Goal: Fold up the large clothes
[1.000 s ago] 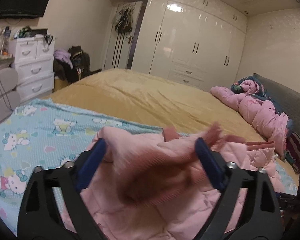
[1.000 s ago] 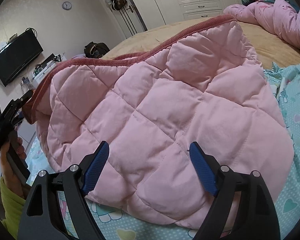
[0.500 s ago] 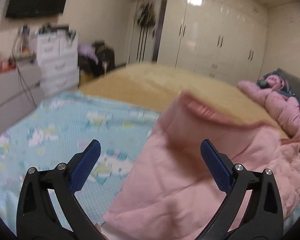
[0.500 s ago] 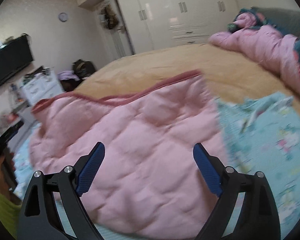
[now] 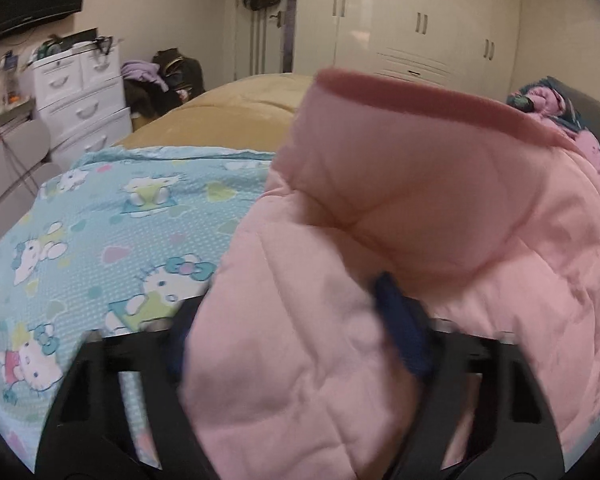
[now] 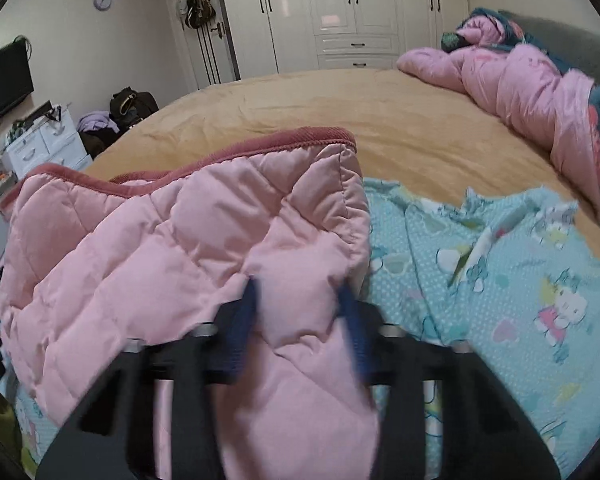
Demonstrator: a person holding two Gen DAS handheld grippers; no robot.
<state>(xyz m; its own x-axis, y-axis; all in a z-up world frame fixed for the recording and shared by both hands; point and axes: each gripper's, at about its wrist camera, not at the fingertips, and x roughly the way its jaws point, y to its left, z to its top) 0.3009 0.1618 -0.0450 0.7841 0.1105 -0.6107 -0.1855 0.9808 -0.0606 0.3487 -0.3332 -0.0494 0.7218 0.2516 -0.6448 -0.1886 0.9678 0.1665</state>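
Observation:
A pink quilted jacket (image 5: 440, 220) with a darker ribbed hem lies on a light blue cartoon-print sheet (image 5: 100, 240) on the bed. In the left wrist view my left gripper (image 5: 296, 340) has its blue pads closed in on a fold of the jacket, which bulges between the jaws and hides the left pad. In the right wrist view the jacket (image 6: 160, 248) lies at left and centre. My right gripper (image 6: 300, 324) is shut on its near right corner, padding pinched between the blue pads.
The sheet (image 6: 500, 280) lies over a tan bedspread (image 6: 340, 108). A pink duvet (image 6: 520, 92) is heaped at the headboard. White drawers (image 5: 80, 100), a TV and bags stand left. White wardrobes (image 6: 340, 12) line the far wall.
Both grippers were open above the jacket half a second ago. Both have dropped onto it and closed on folds of the padding. The jacket's edge has bunched up between the jaws.

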